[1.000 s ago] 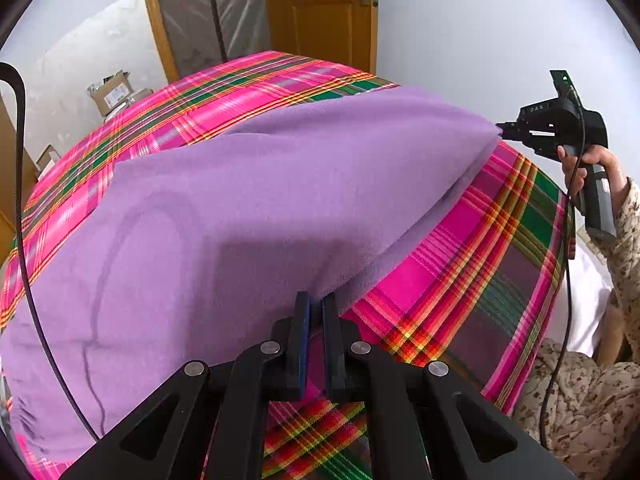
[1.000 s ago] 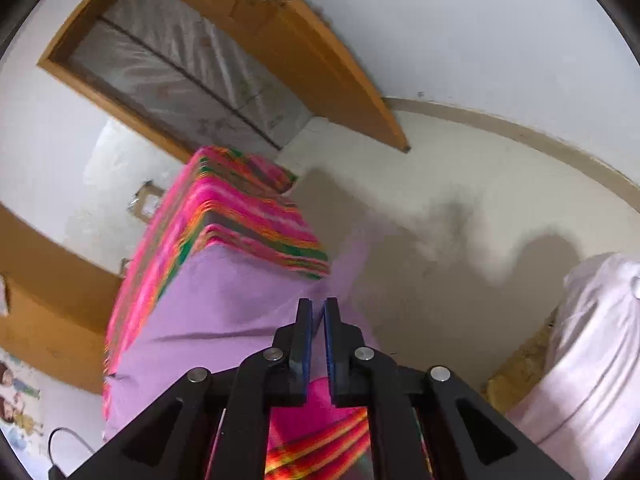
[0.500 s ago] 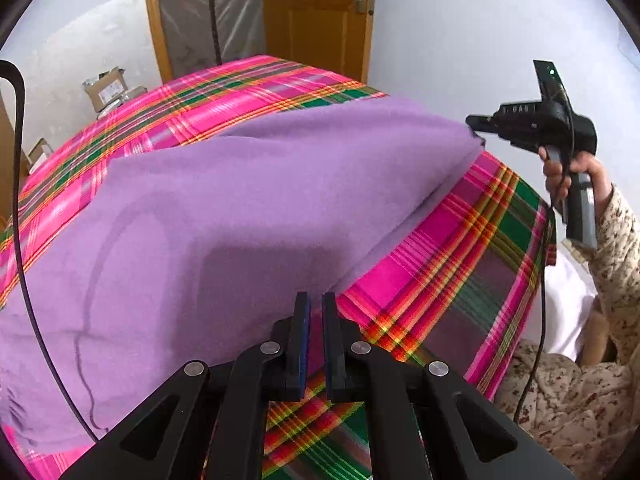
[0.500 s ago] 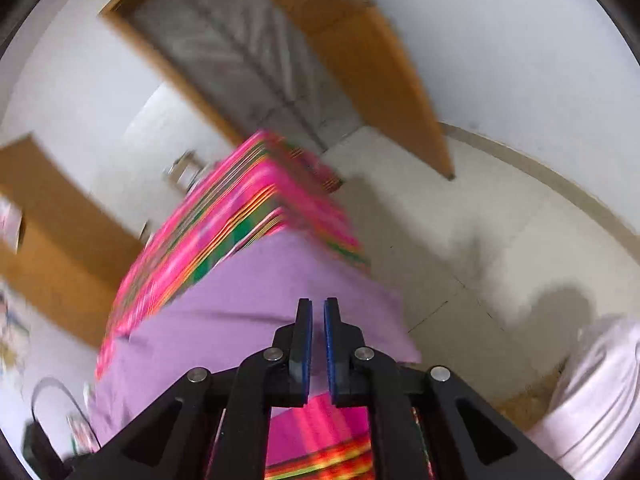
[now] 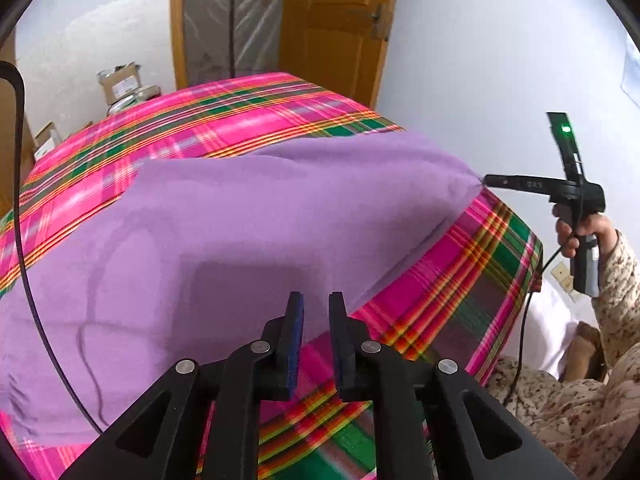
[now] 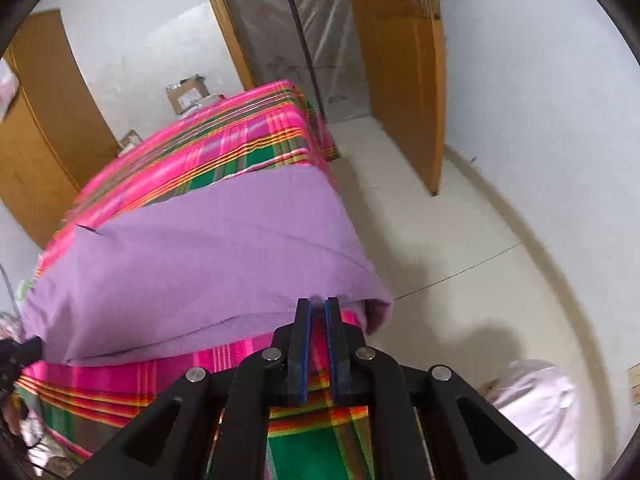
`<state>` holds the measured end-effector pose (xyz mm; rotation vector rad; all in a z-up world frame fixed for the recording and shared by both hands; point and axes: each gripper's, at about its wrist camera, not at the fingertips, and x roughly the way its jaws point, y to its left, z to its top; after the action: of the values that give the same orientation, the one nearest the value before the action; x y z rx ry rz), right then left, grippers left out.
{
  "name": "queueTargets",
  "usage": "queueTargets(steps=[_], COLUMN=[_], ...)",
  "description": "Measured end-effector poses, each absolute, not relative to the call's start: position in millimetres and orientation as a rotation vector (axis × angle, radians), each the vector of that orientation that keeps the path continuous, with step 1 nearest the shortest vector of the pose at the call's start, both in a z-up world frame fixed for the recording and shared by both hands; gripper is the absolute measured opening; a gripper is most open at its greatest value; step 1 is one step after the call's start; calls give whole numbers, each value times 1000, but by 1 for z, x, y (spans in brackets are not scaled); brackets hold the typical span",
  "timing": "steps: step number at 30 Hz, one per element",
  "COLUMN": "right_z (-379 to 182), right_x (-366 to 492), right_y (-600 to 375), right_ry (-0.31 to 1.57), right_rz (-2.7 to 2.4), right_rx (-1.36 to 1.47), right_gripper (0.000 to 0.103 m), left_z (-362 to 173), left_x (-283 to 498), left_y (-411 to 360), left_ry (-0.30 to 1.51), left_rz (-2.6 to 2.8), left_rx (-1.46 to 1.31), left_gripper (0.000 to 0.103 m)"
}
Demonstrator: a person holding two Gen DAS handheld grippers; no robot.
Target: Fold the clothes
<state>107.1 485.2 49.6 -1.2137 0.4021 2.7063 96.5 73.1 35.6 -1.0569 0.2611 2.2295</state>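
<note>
A purple garment (image 5: 248, 220) lies spread over a table covered with a pink plaid cloth (image 5: 472, 280). My left gripper (image 5: 316, 300) is shut on the garment's near edge and holds it just above the cloth. My right gripper (image 6: 317, 305) is shut on the garment's (image 6: 208, 256) corner at the table's side edge; it also shows in the left wrist view (image 5: 486, 180), pinching that corner at the right. The garment stretches between the two grippers, lifted along its front edge.
The plaid table (image 6: 248, 136) drops off to a white tiled floor (image 6: 460, 248) on the right. A wooden door (image 6: 404, 68) and plastic-covered doorway stand behind. Cardboard boxes (image 5: 120, 84) sit beyond the table. A white bundle (image 6: 536, 404) lies on the floor.
Both grippers have carried the garment's front edge farther over the table. The right gripper has swung lower and toward the table's corner, pulling the cloth taut.
</note>
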Motion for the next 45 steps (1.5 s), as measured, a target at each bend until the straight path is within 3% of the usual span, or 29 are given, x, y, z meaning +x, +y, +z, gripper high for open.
queueTargets(steps=[4,16,23,26,28,34,38,44,45], right_z=[74,90,85,74,66,48,45,33,34], right_x=[91,-19,-91,-120,-135,-150,-152,-178,-181], right_y=[457,343,280,265,255,232,219,198,196], right_ry=[366,72,10,84,138,122,32,127,156], right_rz=[2874,3230,3364,3363,3349,3317,3326,3266,3272], right_rx=[-1146,-1331,-1561,-1781,-1907,-2143,-2239,-2382,-2391], right_gripper=[9,11,12,13,21,25,25,25,15], left_z=[47,65,38,30,27,19,12,9,8], left_x=[94,35,-1,-5,-10,-27,-33,-40,-42], left_y=[52,-27,-60,-71,-76,-80,-80,-88,-90], left_ry=[224,140,16,-3,-27,-56,-52,-94,-103], left_rz=[2284,2500,2548,2569,2568,2549,2534,2528,2530], left_rx=[-1034,-1115,-1273,-1304,-1311,-1331,-1366,-1367,-1369], left_gripper=[23,27,30,30,30,30,30,30,30])
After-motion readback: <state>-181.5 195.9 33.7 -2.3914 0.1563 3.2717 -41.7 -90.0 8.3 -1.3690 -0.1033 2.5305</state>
